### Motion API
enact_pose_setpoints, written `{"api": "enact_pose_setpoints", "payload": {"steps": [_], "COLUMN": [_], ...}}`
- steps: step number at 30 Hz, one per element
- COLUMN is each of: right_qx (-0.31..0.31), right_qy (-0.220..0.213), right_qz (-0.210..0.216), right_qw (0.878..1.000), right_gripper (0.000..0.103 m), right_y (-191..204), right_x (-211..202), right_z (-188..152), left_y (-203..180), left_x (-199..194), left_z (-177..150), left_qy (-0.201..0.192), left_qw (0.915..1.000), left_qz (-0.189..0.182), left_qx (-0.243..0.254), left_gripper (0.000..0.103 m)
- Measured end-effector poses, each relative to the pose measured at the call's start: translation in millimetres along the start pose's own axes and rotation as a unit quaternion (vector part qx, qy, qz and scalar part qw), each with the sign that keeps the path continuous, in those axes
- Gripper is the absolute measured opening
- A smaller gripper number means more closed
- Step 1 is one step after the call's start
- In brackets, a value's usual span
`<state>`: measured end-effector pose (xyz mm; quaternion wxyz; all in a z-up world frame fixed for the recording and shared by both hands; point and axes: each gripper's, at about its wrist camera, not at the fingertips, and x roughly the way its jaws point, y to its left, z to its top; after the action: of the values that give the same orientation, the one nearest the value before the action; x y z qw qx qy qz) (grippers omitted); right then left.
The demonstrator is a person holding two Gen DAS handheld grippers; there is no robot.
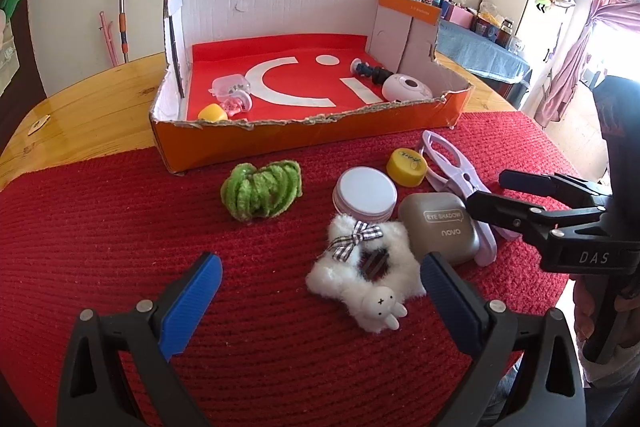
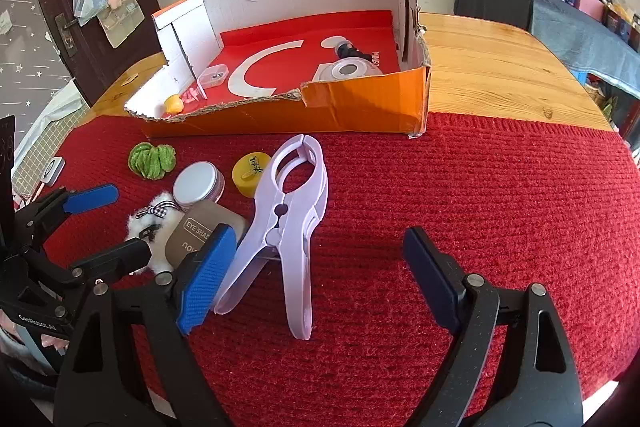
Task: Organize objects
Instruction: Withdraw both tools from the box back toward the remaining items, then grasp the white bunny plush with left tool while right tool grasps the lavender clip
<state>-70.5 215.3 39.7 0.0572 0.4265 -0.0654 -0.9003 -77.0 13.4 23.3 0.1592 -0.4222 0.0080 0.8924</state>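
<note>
From the left wrist: hovering with left gripper [image 1: 320,291] spread wide around the white fluffy bunny clip [image 1: 362,279] on the red mat [image 1: 120,227], needing only lowering and closing.

From the right wrist: angling downward with right gripper [image 2: 316,267] wide and empty, straddling the lilac clamp [image 2: 286,219], well short of the orange box [image 2: 360,107].

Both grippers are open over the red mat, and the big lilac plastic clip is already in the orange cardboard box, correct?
Not quite. The lilac plastic clip lies on the red mat, outside the orange cardboard box, as the right wrist view shows. The left gripper and right gripper are open.
</note>
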Motion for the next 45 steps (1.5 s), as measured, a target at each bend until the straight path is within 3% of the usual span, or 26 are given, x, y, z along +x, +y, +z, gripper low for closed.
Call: {"api": "enact_pose_setpoints", "payload": {"steps": [11, 15, 20, 22, 29, 33, 36, 38, 40, 42, 44, 45], "right_qx": [0.004, -0.001, -0.012, -0.014, -0.021, -0.037, -0.056, -0.072, -0.083, -0.095, -0.1, -0.102], "right_qy": [-0.004, -0.009, -0.005, -0.002, 0.004, 0.006, 0.006, 0.007, 0.011, 0.007, 0.004, 0.001], "right_qz": [-0.034, -0.026, -0.023, -0.021, -0.019, -0.017, -0.015, -0.019, -0.024, -0.028, -0.016, -0.011], "right_qw": [0.999, 1.0, 1.0, 1.0, 1.0, 0.999, 0.998, 0.997, 0.996, 0.995, 0.995, 0.995], "right_gripper": [0.087, 0.087, 0.087, 0.087, 0.087, 0.087, 0.086, 0.08, 0.065, 0.06, 0.05, 0.04], "right_y": [-22.2, -22.3, -17.2, -15.8, -14.5, -10.4, -5.2, -1.8, 0.4, 2.6, 3.8, 4.4], "right_x": [-14.4, -17.0, -10.5, -7.8, -3.0, 1.5, 4.9, 7.6, 10.8, 12.0, 11.7, 11.4], "right_z": [-1.9, 0.7, 4.2, 4.6, 3.9, 6.0, 7.9, 8.5, 9.0, 9.3, 9.0, 8.5], "left_y": [19.3, 5.4, -10.2, -9.4, 24.5, 24.7, 18.3, 15.9, 14.3, 12.4, 10.4, 9.9], "left_x": [-9.6, -8.6, 5.3, 8.1, -3.0, -1.5, 1.1, 2.6, 3.7, 4.6, 3.9, 3.6], "left_z": [-2.0, -1.5, -1.7, -2.1, -2.3, -2.7, -2.2, -0.5, 1.7, 3.1, 3.7, 4.3], "left_qy": [0.0, 0.002, 0.013, 0.014, 0.014, 0.014, 0.01, 0.008, 0.006, 0.004, 0.0, -0.001], "left_qw": [0.9999, 0.9999, 0.9992, 0.9985, 0.999, 0.9996, 0.9994, 0.9994, 0.9996, 0.9996, 0.9995, 0.9995], "left_qz": [0.016, -0.004, 0.005, 0.028, 0.042, 0.022, 0.029, 0.026, 0.019, 0.014, 0.011, 0.009], "left_qx": [-0.001, 0.017, 0.038, 0.046, 0.013, 0.007, 0.018, 0.02, 0.021, 0.024, 0.03, 0.03], "left_gripper": [0.101, 0.101, 0.101, 0.101, 0.101, 0.097, 0.094, 0.091, 0.083, 0.078, 0.065, 0.056]}}
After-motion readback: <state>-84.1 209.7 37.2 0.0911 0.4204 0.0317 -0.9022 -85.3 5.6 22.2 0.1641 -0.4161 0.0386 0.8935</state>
